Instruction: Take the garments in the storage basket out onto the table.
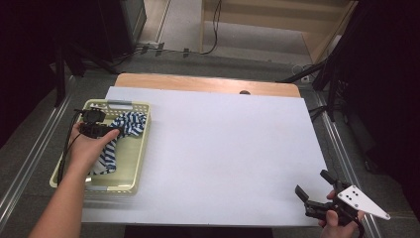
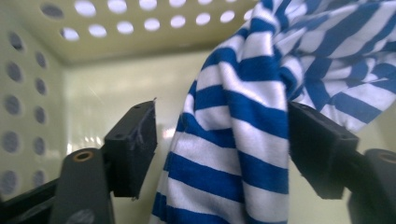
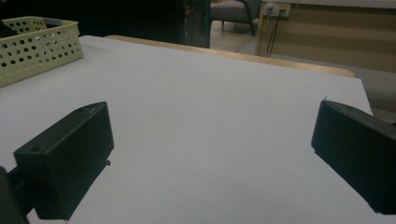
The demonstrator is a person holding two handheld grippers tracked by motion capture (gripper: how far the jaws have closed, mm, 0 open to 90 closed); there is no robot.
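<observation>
A blue and white striped cloth (image 1: 130, 124) lies in the pale yellow perforated basket (image 1: 144, 144) at the table's left. My left gripper (image 1: 100, 124) is down inside that basket, held by a hand. In the left gripper view the cloth (image 2: 233, 140) hangs between the jaws of my left gripper (image 2: 224, 149). The cloth brushes the right jaw and a gap shows at the left jaw, so the gripper is open. The basket wall (image 2: 37, 93) stands just behind. My right gripper (image 1: 313, 183) rests near the table's front right corner, open, with nothing between the jaws of this right gripper (image 3: 210, 149).
White paper (image 1: 223, 148) covers most of the wooden table (image 1: 208, 83). In the right gripper view the basket (image 3: 37, 46) stands far off at the upper left. Metal rails run along both sides of the table, and cables lie on the floor behind.
</observation>
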